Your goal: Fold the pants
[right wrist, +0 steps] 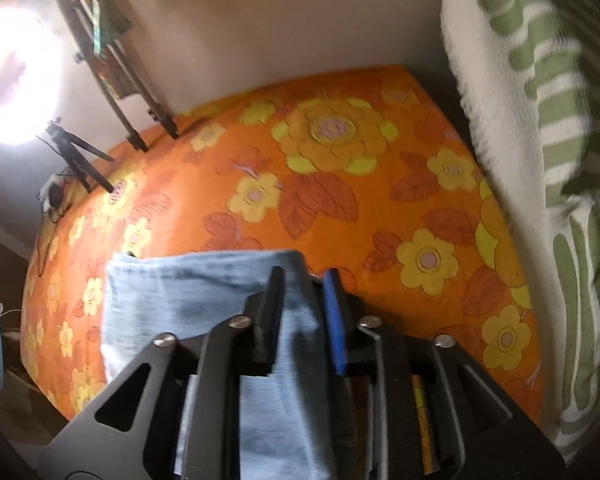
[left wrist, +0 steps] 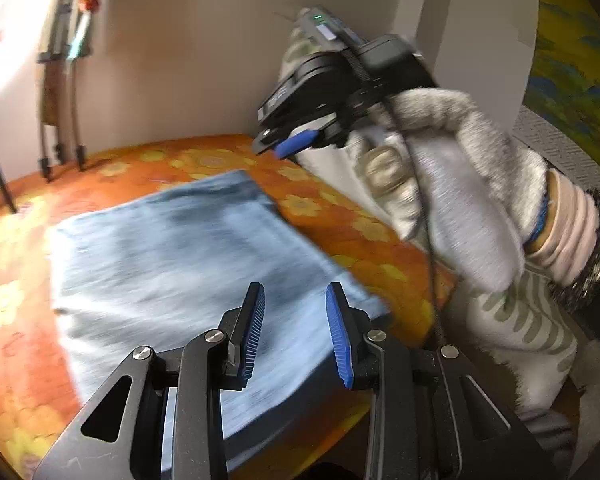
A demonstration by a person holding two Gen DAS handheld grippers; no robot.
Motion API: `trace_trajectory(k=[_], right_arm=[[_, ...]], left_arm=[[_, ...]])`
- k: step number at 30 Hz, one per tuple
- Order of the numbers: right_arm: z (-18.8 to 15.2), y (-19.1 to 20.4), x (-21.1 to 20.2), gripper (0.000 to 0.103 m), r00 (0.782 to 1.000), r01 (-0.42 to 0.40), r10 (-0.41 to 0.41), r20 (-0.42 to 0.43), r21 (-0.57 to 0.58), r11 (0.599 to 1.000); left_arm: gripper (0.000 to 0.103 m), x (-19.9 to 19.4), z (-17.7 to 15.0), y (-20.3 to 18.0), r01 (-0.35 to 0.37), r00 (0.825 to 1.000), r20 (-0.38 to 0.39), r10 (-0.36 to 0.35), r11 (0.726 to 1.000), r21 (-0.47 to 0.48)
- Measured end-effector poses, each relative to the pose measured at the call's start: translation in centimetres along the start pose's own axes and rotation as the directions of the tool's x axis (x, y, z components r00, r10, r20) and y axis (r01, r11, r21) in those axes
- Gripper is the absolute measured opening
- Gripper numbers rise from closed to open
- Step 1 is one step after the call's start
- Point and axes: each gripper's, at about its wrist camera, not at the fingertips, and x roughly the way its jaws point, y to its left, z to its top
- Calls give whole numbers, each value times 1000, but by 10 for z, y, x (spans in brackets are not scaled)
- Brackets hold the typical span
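Left wrist: folded pants (left wrist: 180, 264) on bedspread (left wrist: 340, 208)

Window glare upper left — motion blur, fisheye-warped edges

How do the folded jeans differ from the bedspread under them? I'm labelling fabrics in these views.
The jeans are plain, faded light blue; the bedspread is orange with yellow flowers. The jeans lie as a compact folded rectangle; the bedspread is spread flat and extends well beyond them on the visible sides. Both are cloth lying flat.
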Motion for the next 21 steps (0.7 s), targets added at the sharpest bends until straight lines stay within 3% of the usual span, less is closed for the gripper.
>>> trace_trajectory(k=[2,11,16,21], right_arm=[[2,14,-6,32,1000,-28,28,10,-31,999],[-1,109,-10,41,985,-161,170,16,-248,955],[-6,161,11,43,969,-246,237,-69,-352,903],[-6,205,46,45,957,-290,250,-148,-426,857]], left_arm=[[30,-13,-7,12,-25,1000,-1,25,1000,-13],[32,-46,-47,82,-129,991,-49,123,977,-172],[32,-44,-63,107,-117,993,-65,102,952,-283],[32,-37,-71,113,-99,994,-72,80,943,-318]])
